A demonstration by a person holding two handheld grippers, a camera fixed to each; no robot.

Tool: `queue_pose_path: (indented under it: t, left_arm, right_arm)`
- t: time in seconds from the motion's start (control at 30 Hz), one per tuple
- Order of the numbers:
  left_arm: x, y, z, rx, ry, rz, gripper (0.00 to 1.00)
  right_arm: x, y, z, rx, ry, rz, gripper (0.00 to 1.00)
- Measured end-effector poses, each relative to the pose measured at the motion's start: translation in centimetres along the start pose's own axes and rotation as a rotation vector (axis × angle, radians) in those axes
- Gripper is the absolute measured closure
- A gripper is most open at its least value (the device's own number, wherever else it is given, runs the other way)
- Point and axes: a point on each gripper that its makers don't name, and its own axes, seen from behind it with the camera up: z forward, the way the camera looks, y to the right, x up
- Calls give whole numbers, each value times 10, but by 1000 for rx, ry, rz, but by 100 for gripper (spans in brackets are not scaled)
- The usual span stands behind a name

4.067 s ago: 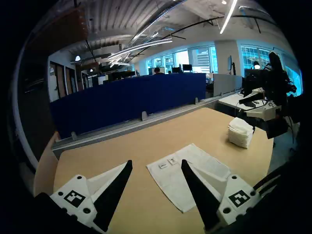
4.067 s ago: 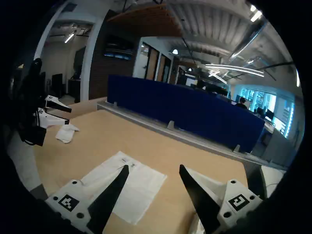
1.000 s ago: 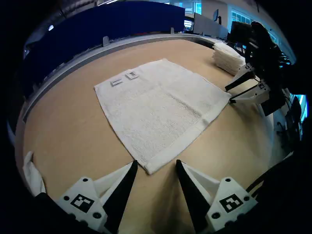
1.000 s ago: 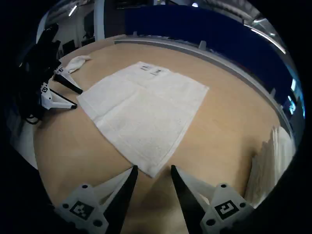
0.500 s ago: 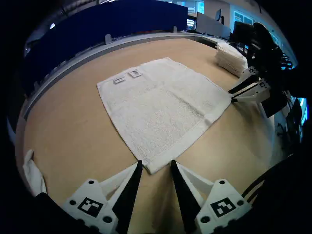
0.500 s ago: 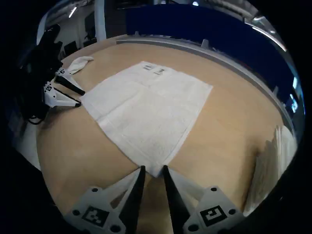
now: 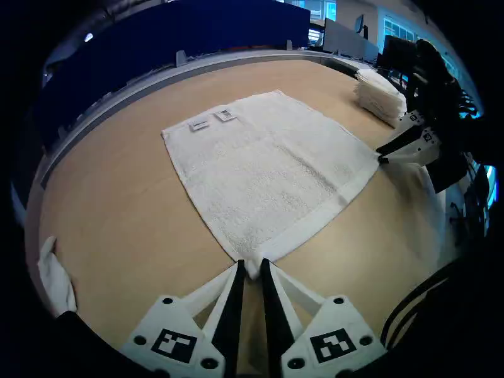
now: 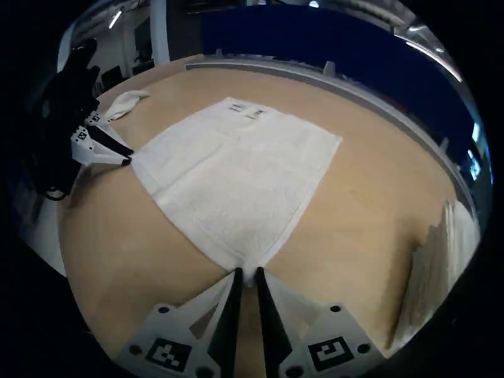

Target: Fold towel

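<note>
Both tools are clamped down. The left tool [image 7: 251, 268] has its fingers nearly together, pinching one corner of the white towel [image 7: 271, 164]. The towel lies flat on the tabletop [image 7: 113, 189], spread out straight ahead of it. The right tool [image 8: 246, 274] is pinched the same way on the neighbouring corner. A stack of folded towels [image 7: 378, 94] sits off to its right, and there's a crumpled cloth [image 7: 53, 277] left of the left tool.

In the left gripper view, a tan table [image 7: 126, 189] spreads ahead of the jaws, with a blue partition [image 7: 189, 31] along its far edge, a stack of folded white cloths [image 7: 378, 94] far to their right, and what may be a crumpled cloth [image 7: 53, 277] to their left.
</note>
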Motion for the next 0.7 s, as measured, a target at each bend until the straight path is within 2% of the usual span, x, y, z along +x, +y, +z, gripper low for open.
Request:
queue_pose_path:
  t: [0.17,0.4,0.7]
  left_arm:
    - [2,2,0,-5,-1,-7,88]
    - [9,4,-1,-7,13,-13,89]
    - [18,1,-15,4,15,-22,89]
  right_arm:
    - [3,0,-2,-1,6,8,84]
    - [10,3,-8,-5,24,12,84]
    - [26,4,-19,-11,49,5,84]
